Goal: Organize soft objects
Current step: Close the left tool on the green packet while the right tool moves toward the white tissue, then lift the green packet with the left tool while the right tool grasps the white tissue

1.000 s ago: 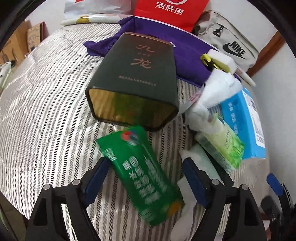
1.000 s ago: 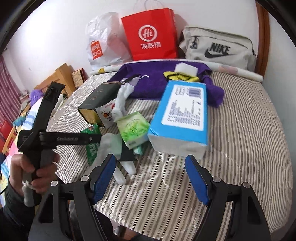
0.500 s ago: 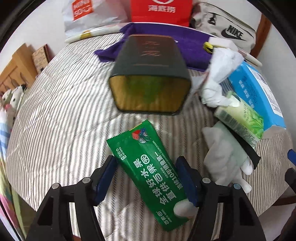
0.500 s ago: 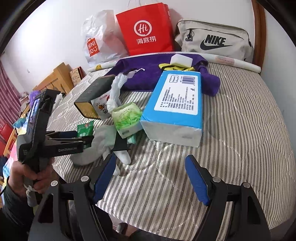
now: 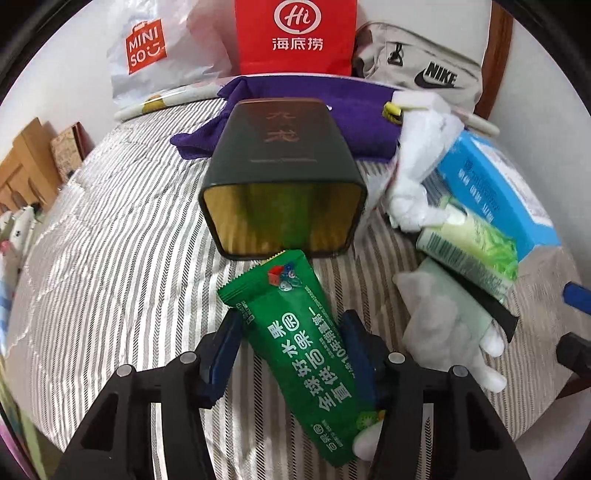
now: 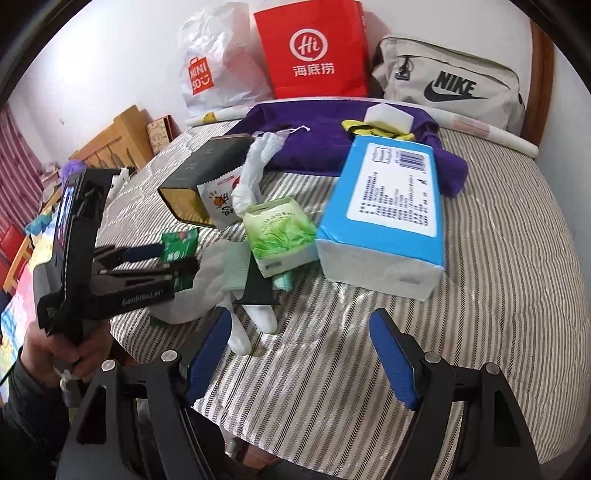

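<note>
My left gripper (image 5: pixel 291 350) straddles the green sachet (image 5: pixel 306 354), which lies on the striped bedspread (image 5: pixel 110 258) with its sealed top at 12 o'clock toward the open mouth of the dark tin (image 5: pixel 284 184). My jaws have just been closing with the sachet between them; the right pad meets its edge, the left pad looks just short (contact uncertain), so I judge the grip not yet made. This lengthwise alignment suits sliding the sachet into the tin. My right gripper (image 6: pixel 299 354) hangs open over bare bedspread, holding nothing, presumably waiting.

Legible text: "MINISO" on the white bag (image 5: pixel 155 55) at 11 o'clock, "Hi" on the red bag (image 5: pixel 295 33) at 12, "NIKE" on the grey pouch (image 5: pixel 436 77) at 1.
</note>
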The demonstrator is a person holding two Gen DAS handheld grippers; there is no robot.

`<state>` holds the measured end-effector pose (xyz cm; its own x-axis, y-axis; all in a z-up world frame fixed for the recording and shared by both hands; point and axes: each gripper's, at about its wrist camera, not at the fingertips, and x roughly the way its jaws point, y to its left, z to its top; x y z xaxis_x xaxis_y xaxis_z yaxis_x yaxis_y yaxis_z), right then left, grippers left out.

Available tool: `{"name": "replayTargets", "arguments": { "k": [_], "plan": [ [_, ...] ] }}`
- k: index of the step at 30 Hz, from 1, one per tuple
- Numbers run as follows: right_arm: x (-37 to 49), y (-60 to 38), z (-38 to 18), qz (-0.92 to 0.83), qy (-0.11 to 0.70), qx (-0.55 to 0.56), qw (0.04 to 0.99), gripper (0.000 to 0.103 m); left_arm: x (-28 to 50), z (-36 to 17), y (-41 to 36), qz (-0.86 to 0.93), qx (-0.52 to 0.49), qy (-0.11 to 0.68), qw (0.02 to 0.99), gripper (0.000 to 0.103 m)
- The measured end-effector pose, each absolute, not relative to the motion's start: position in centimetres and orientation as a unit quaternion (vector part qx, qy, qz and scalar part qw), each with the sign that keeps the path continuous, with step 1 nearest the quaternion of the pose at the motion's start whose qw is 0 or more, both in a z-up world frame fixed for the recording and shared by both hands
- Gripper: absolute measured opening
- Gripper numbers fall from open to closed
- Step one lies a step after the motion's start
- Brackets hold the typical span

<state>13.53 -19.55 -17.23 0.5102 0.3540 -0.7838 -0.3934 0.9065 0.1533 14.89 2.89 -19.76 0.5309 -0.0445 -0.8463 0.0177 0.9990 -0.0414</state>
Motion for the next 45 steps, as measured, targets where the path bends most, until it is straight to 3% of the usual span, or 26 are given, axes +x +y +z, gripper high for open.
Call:
{"name": "replayTargets", "arguments": {
  "k": [7,15,22,25,29,37,43,45],
  "plan": [
    [14.0,-18.0,-17.2,0.220,0.449,-0.037,0.865,0.077,14.7,-19.7,5.2,-0.025,-0.057,0.506,0.860,0.058],
    [14.8,-15.5,-16.4,0.232,0.432,-0.064,0.869,0.077,13.7,-20.4,3.5,-0.002,0.012,0.495,0.869,0.061],
    [16.5,-13.5,-15.6,0.239,0.404,-0.069,0.880,0.077,14.0,-19.9,5.9,-0.002,-0.005,0.480,0.878,0.031],
    [17.4,-12.6,-15.6,0.241,0.393,-0.069,0.885,0.076,14.1,-19.8,8.0,0.023,-0.005,0.479,0.878,0.031],
    [18.9,-11.3,-16.1,0.256,0.394,-0.065,0.880,0.062,14.3,-19.9,10.2,0.020,-0.023,0.477,0.878,0.030],
    [21.5,-8.9,-17.8,0.249,0.411,-0.085,0.873,0.054,13.9,-20.1,10.4,0.001,-0.026,0.470,0.882,0.033],
    [22.9,-8.5,-19.2,0.248,0.427,-0.083,0.865,0.035,13.8,-19.9,11.0,-0.015,-0.042,0.466,0.883,0.034],
    [23.2,-8.4,-19.6,0.250,0.433,-0.082,0.862,0.023,13.8,-19.9,10.8,-0.014,-0.038,0.465,0.884,0.034]
  ]
}}
